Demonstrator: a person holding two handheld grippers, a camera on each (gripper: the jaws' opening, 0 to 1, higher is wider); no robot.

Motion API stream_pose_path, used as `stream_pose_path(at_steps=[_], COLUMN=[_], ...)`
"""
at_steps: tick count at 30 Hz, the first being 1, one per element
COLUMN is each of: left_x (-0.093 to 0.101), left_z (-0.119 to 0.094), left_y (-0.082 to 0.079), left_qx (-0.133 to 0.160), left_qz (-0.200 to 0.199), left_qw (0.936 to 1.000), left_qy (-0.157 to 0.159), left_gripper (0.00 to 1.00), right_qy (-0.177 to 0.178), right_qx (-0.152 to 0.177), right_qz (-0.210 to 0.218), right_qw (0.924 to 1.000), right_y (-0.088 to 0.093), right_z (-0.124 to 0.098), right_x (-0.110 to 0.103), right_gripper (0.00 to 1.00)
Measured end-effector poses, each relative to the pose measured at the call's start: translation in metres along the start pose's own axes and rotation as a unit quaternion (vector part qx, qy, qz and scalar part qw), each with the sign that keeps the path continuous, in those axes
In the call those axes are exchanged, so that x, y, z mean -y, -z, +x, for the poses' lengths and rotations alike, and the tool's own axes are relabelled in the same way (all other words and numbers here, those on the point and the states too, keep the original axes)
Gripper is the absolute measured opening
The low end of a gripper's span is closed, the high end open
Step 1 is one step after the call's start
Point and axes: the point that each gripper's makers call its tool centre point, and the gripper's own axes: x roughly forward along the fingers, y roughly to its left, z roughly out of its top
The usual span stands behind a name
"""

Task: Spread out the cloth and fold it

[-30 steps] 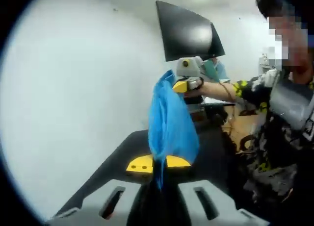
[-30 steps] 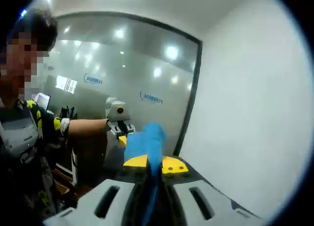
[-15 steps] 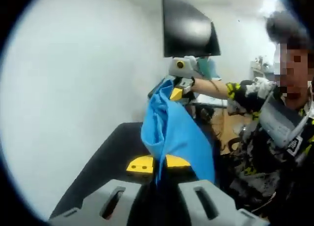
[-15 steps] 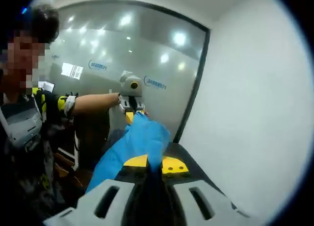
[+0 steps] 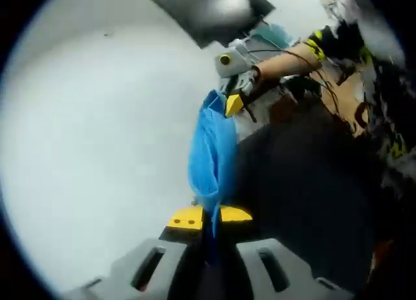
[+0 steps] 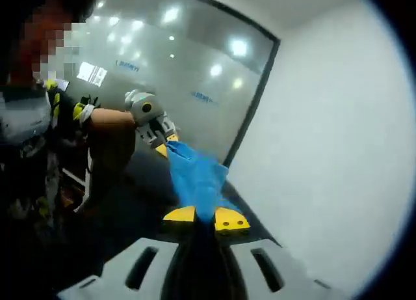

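Gripping blue cloth taut, left gripper, right gripper, both clamped

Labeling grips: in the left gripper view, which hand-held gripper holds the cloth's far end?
The right hand-held gripper, entering from a person's arm, pinches the blue cloth's far end.

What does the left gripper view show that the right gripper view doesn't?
The left gripper view has a dark monitor at the top, above a broad white wall. The right gripper view has a grey glass wall dotted with ceiling light reflections. Both show the blue cloth stretched in the air between the two grippers: the left gripper and the right gripper are each shut on an end of it, over a dark table, with the person's arm reaching in.
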Motion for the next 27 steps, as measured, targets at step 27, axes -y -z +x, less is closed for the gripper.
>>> stream_pose_path(at_steps=[27], left_x=[0.14], left_z=[-0.055], left_y=[0.062], left_qx=[0.021], left_qz=[-0.143], left_qw=[0.9894], left_qy=[0.005], left_gripper=[0.23], right_qy=[0.04], right_qx=[0.026], right_qz=[0.07], right_qw=[0.9964], right_y=[0.065], right_z=[-0.032], right_x=[-0.161], right_gripper=[0.33])
